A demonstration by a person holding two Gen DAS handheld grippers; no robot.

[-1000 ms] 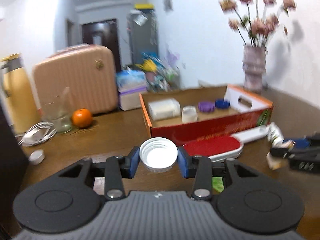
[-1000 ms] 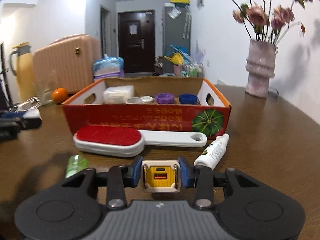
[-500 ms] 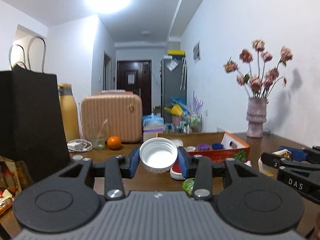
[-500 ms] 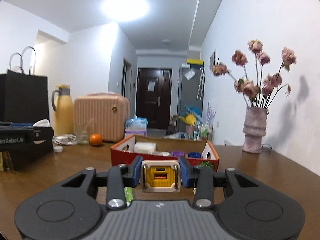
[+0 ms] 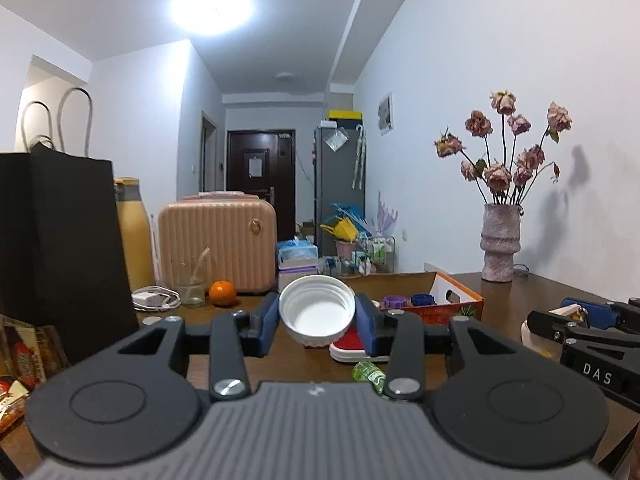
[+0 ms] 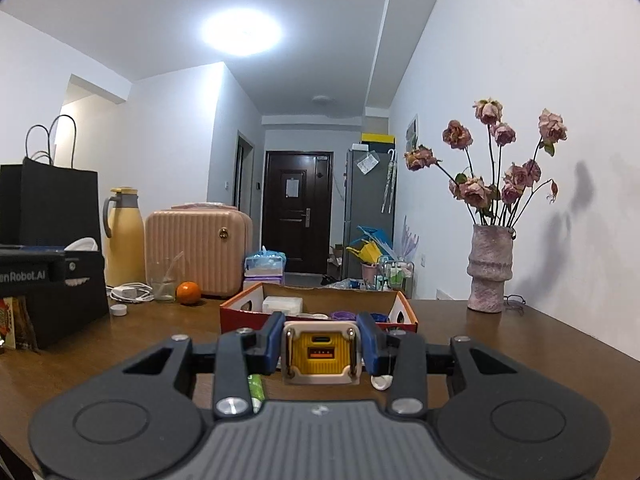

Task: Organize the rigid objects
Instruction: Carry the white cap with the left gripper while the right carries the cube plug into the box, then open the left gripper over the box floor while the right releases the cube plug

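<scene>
My left gripper (image 5: 317, 320) is shut on a white jar lid (image 5: 317, 309), its hollow side facing the camera. My right gripper (image 6: 320, 350) is shut on a yellow and white charger block (image 6: 320, 353). Both are held low over the brown table (image 6: 500, 344), well short of the red cardboard box (image 6: 240, 314). The box (image 5: 460, 304) holds a white container (image 6: 282, 304) and purple and blue lids (image 5: 408, 301). A red lint brush (image 5: 352, 346) and a small green bottle (image 5: 368, 372) lie on the table before the box. The right gripper shows at the right edge of the left wrist view (image 5: 576, 322).
A black paper bag (image 5: 60, 248), yellow thermos (image 6: 124, 236), pink suitcase (image 6: 198, 248), glass (image 5: 190, 286), orange (image 6: 188, 293) and white cable (image 5: 154, 298) stand at the left. A vase of dried flowers (image 6: 490, 272) stands at the right by the wall.
Both grippers have pulled back and tilted up from looking down at the box to a level view of the room. Each still holds its object.
</scene>
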